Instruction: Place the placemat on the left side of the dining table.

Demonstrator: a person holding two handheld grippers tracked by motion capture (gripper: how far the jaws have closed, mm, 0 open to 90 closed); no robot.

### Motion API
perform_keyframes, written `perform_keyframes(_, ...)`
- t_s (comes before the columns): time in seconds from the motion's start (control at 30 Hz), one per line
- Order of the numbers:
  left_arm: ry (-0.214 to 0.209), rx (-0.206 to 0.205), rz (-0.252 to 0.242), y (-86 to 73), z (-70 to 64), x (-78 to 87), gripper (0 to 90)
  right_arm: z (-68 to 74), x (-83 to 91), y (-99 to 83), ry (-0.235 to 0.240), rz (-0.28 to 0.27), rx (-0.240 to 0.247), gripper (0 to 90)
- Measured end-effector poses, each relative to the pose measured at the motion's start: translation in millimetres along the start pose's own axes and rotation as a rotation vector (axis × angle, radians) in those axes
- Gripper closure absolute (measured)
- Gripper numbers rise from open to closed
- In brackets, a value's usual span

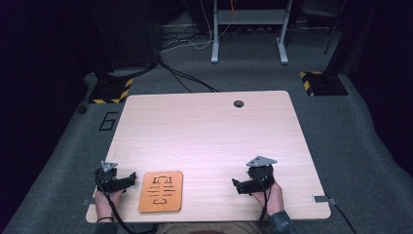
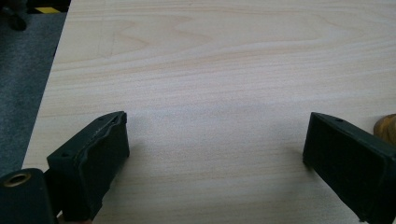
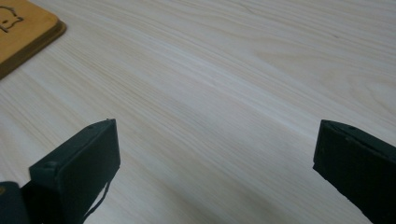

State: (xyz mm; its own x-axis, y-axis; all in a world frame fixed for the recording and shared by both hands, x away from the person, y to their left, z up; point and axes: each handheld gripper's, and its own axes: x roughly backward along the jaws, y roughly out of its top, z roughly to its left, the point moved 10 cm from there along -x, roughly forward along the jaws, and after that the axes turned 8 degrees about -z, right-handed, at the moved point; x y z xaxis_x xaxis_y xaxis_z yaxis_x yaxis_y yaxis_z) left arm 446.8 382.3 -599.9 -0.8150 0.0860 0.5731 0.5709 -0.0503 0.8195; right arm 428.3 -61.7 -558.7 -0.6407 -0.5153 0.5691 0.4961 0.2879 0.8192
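Both your grippers rest spread and empty: left gripper (image 1: 127, 181) just beside the orange board (image 1: 161, 191) near the table (image 1: 204, 126) front edge, right gripper (image 1: 237, 185) well apart. Next, I judge, reach for the board.

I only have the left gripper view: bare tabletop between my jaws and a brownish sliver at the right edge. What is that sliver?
Observer: It is the orange wooden board, lying flat near the table's front edge, just right of the left gripper.
Operator: Anything on the board?
Observer: Black cut-out markings, rows of lines with a shape above them.
Operator: Where is the other gripper?
Observer: The right gripper rests on the table to the board's right, apart from it, pointing towards it.
Operator: Is it holding anything?
Observer: No; in the right gripper view its jaws stand wide apart over bare wood.
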Motion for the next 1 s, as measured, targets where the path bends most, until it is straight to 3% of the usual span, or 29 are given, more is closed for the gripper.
perform_keyframes(0.23, 0.000, -0.002, -0.001, 0.1, 0.1, -0.1, 6.8, 30.7, -21.3, 13.7, 0.070, 0.009, 0.033, 0.0)
perform_keyframes(0.33, -0.001, -0.002, -0.001, 0.1, 0.1, -0.1, 6.8, 36.9, -25.3, 15.6, 0.084, 0.012, 0.033, 0.0)
perform_keyframes(0.37, -0.001, -0.002, -0.001, 0.1, 0.1, -0.1, 6.8, 45.6, -30.1, 17.9, 0.105, 0.018, 0.033, 0.1)
perform_keyframes(0.53, -0.001, -0.002, -0.001, 0.1, 0.0, -0.1, 6.8, 58.7, -40.1, 21.5, 0.141, 0.022, 0.041, 0.2)
perform_keyframes(0.73, -0.001, -0.002, -0.001, 0.1, 0.0, 0.0, 6.9, 84.9, -55.1, 27.8, 0.196, 0.036, 0.055, 0.3)
perform_keyframes(0.77, -0.001, -0.002, -0.002, 0.2, 0.0, -0.1, 6.9, 94.5, -61.0, 30.4, 0.210, 0.042, 0.064, 0.3)
perform_keyframes(1.0, -0.001, -0.002, -0.002, 0.2, 0.0, -0.1, 6.9, 117.7, -79.2, 35.7, 0.254, 0.068, 0.077, 0.4)
